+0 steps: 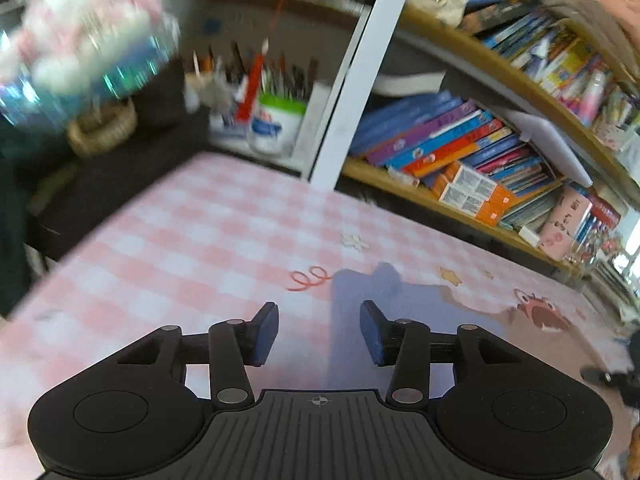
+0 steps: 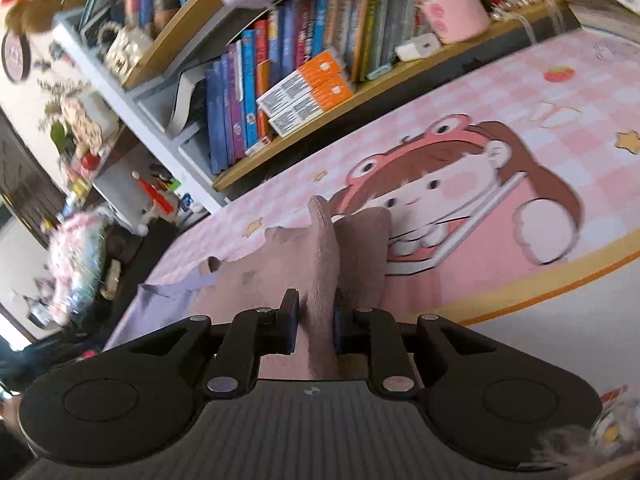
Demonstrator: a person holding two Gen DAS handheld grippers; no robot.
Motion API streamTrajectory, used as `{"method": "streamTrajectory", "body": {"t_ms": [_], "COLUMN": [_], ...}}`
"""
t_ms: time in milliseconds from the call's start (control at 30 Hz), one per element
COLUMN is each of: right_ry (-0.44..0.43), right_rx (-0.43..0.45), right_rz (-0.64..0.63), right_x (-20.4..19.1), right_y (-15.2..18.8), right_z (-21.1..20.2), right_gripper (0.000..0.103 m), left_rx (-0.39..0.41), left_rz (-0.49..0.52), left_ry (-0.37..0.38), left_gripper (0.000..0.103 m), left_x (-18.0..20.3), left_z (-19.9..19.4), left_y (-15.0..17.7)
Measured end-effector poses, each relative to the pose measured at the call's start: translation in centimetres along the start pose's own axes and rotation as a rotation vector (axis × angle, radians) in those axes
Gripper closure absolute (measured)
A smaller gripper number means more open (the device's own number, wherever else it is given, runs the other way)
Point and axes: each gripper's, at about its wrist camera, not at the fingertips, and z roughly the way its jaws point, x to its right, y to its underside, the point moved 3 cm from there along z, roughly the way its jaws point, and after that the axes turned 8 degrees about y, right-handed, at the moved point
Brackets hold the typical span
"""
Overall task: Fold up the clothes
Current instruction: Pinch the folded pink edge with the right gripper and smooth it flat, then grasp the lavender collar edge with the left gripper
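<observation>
Left gripper (image 1: 319, 332): jaws apart, nothing between the blue pads (image 1: 267, 334), only pink checked mat (image 1: 208, 240) ahead and below. Right gripper (image 2: 314, 326): nearly closed, pinching a ridge of dusty-pink garment (image 2: 324, 264). Rest of the cloth spread just ahead and to the left on the mat, over the cartoon print (image 2: 448, 184). Bookshelf (image 2: 304, 80) well beyond both.
</observation>
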Motion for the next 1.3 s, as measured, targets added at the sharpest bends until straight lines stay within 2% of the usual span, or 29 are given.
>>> {"method": "streamTrajectory", "body": {"t_ms": [100,233,333,433,467,500,533,600,667,700,833,900,967,1033,1067,1100,1200,1300], "right_ry": [0.001,-0.030,-0.045,-0.067,-0.070,-0.064,-0.052,-0.040,-0.084,-0.118,-0.257,-0.301,-0.320,-0.323,-0.323,-0.320,-0.310,-0.299], "right_rx": [-0.006,-0.031,-0.048,-0.072,-0.066,-0.048,-0.021,0.028,0.048,0.045,0.002,-0.034,-0.075,-0.095,-0.105,-0.116,-0.138,-0.131], "right_rz": [-0.040,-0.087,-0.158,-0.176,-0.187,-0.222,-0.271,-0.379,-0.512,-0.581,-0.785,-0.827,-0.844,-0.830,-0.825,-0.827,-0.838,-0.867], "right_x": [-2.1,-4.2,-5.3,-5.2,-5.1,-5.1,-5.3,-5.9,-6.9,-7.5,-9.3,-9.6,-9.6,-8.9,-8.5,-8.1,-7.6,-7.8], "right_y": [0.8,1.7,2.1,1.5,0.9,0.3,-0.3,-1.2,-1.8,-1.8,-1.0,-0.6,0.0,0.8,1.2,1.7,2.5,2.7], "right_z": [0.9,1.7,1.5,1.1,0.8,0.4,-0.1,-1.0,-1.5,-1.7,-1.4,-0.6,0.3,0.9,1.1,1.2,1.3,1.2], "right_gripper": [0.086,0.086,0.086,0.074,0.065,0.062,0.062,0.062,0.060,0.055,0.052,0.057,0.067,0.081,0.089,0.090,0.091,0.091], "left_rx": [0.036,0.062,0.041,-0.012,-0.045,-0.079,-0.113,-0.129,-0.109,-0.096,-0.023,0.022,0.051,0.054,0.049,0.055,0.074,0.081], "left_rz": [0.033,0.012,-0.037,-0.100,-0.130,-0.160,-0.213,-0.319,-0.414,-0.459,-0.613,-0.675,-0.716,-0.747,-0.763,-0.768,-0.783,-0.756], "left_ry": [-0.014,-0.026,-0.030,-0.072,-0.101,-0.131,-0.165,-0.197,-0.185,-0.175,-0.120,-0.114,-0.108,-0.101,-0.102,-0.108,-0.122,-0.138], "left_gripper": [0.036,0.030,0.022,0.017,0.016,0.015,0.016,0.016,0.016,0.016,0.016,0.018,0.028,0.062,0.068,0.077,0.078,0.078], "left_x": [0.6,1.3,1.3,0.9,0.5,0.1,-0.6,-2.0,-3.0,-3.4,-4.5,-4.8,-5.0,-5.1,-5.2,-5.3,-5.2,-4.8], "left_z": [-3.6,-6.5,-7.4,-7.1,-6.8,-6.4,-5.9,-5.4,-5.2,-5.1,-5.1,-5.1,-5.0,-4.5,-4.2,-4.0,-3.8,-3.7], "left_y": [1.1,1.8,2.5,3.3,3.5,3.7,3.8,4.1,4.3,4.5,5.4,5.6,5.9,6.2,6.4,6.5,6.7,6.7]}}
